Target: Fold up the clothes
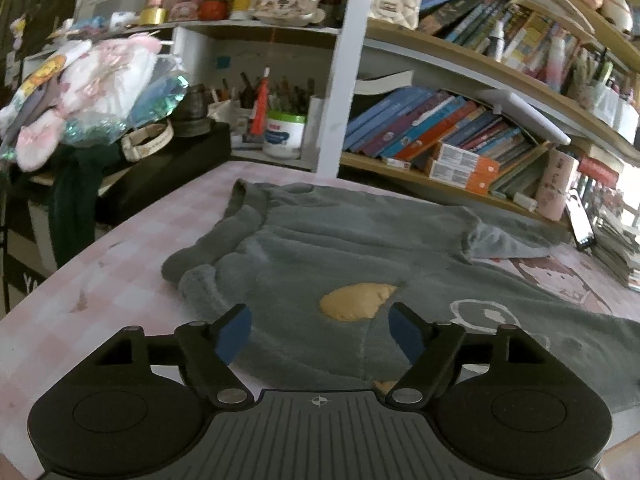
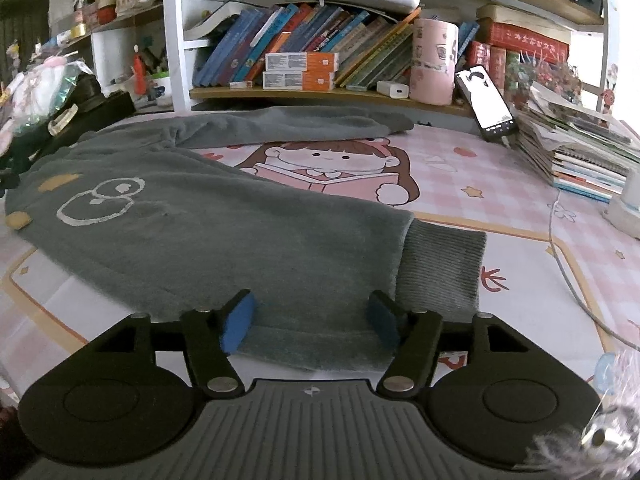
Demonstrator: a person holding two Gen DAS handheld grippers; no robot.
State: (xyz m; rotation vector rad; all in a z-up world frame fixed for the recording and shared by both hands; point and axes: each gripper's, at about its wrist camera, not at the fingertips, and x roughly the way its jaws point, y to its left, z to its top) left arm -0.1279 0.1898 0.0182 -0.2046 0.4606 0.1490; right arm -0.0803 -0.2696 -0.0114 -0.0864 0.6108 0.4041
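Cluttered shelves behind, grey fleece pants (image 2: 192, 232) flat on counter (image 2: 520, 184), both jaws spread wide and empty; likely to bunch if pinched thickly.

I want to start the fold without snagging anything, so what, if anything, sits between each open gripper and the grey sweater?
Nothing visible does. The left gripper is open just above the grey sweater, near the yellow patch. The right gripper is open with its fingers straddling the sweater's near edge beside the ribbed cuff.
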